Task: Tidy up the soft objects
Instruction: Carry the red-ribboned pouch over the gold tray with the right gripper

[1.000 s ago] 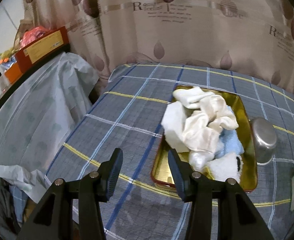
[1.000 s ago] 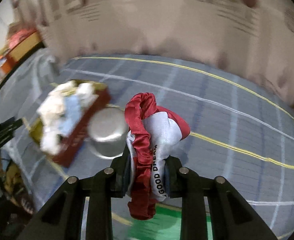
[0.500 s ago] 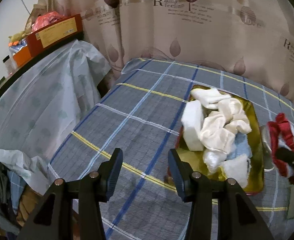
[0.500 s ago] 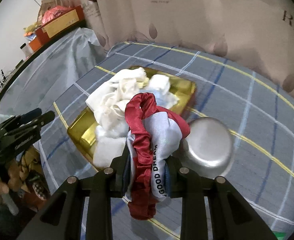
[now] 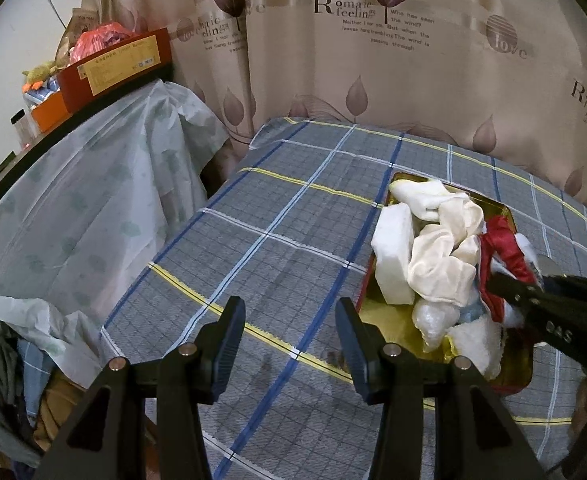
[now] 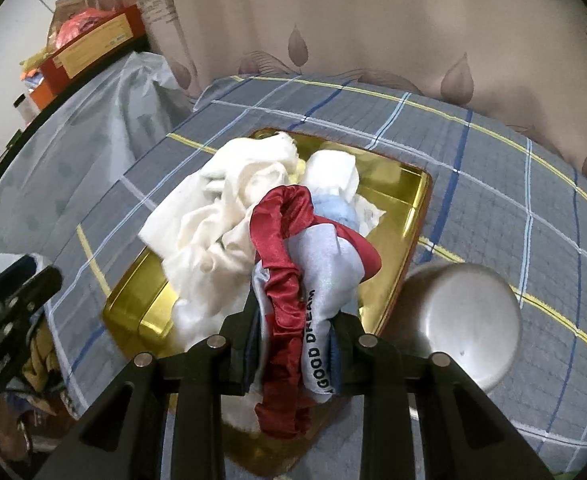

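Two wrist views over a tabletop [image 5: 277,240] w/ a grey plaid cloth, woven-looking, crossed by blue, white & yellow stripes.

Right tool [image 6: 295,320]: black, two flat fingers, clamped tight on a sleep mask [image 6: 313,272]. Mask is glossy satin, pale grey-blue body w/ printed "GOOD DREAM", plus a ruched dark-red satin band that loops up above the fingers and hangs crumpled below them. In the left view the mask [image 5: 501,248] sits over the tin's right side, at the pile of cloths; contact w/ the pile can't be told.

Tin [image 6: 409,192]: shallow rectangular metal tray, shiny gold inside, red outer wall, rounded corners. It holds a heap of soft things: cream cloths [image 6: 229,216], crumpled & matte; a white foam-like block [image 5: 393,252], smooth, standing on edge at the tin's left side; a light-blue fuzzy piece [image 6: 335,212]; a fluffy white bit [image 5: 477,340] at the near end.

Bowl [image 6: 461,320]: round, dull brushed steel, upside down, just beside the tin's right edge.

Left tool [image 5: 289,344]: black fingers w/ dark-blue pads, spread wide, nothing between them, above bare cloth left of the tin.

Behind: beige curtain [image 5: 373,60] w/ brown leaf print & lettering. Left: a thin, wrinkled pale plastic sheet [image 5: 93,200] draped over furniture; a red carton [image 5: 113,68] on top.
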### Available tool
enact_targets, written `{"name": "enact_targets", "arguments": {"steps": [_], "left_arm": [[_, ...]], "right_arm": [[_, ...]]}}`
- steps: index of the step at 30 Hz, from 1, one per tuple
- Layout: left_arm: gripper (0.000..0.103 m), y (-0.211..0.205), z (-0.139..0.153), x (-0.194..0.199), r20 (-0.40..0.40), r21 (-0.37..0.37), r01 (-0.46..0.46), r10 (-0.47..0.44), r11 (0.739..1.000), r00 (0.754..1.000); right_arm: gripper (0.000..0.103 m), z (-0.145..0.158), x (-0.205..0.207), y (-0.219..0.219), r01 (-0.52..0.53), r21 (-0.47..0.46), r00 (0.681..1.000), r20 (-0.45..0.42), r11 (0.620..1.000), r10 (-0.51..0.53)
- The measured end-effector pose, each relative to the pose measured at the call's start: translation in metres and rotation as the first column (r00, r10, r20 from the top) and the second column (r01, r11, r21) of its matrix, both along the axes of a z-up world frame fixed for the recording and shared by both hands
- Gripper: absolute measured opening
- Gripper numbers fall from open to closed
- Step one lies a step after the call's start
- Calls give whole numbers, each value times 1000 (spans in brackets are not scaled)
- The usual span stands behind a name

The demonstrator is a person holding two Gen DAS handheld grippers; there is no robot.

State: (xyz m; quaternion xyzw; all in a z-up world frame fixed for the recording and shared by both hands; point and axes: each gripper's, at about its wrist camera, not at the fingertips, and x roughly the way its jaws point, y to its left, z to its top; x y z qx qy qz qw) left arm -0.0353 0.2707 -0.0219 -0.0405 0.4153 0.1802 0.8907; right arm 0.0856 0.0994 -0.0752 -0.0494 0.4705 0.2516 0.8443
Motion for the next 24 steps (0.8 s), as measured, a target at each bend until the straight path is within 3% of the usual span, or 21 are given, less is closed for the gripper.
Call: {"name": "enact_targets", "arguments": {"steps": [7,13,15,17,22,24], "left_arm": [[48,-4,-2,0,-2,-2,8,-8,1000,1000],[48,-9,-3,0,-4,0,20,-20,1000,1000],[48,-10,-3,-1,-2,-3,17,-17,1000,1000],[48,-10,-3,0,-4,-6,18,-18,1000,1000],[48,-11,-2,-1,-3,-4,24,-24,1000,1000],[48,-12,-1,-2,1,-4,25,-25,1000,1000]], "right_arm": [[29,-8,13,13,41,-37,999,28,998,-40],[40,-13,6,20,50,-63,997,58,997,-46],[57,-10,1,21,46,-80,996,81,996,-40],[66,-8,-2,19,51,-58,996,76,997,-46],[71,0,-12,20,46,-67,993,111,997,-38],[80,3,-16,18,43,-57,993,113,997,-37]]}}
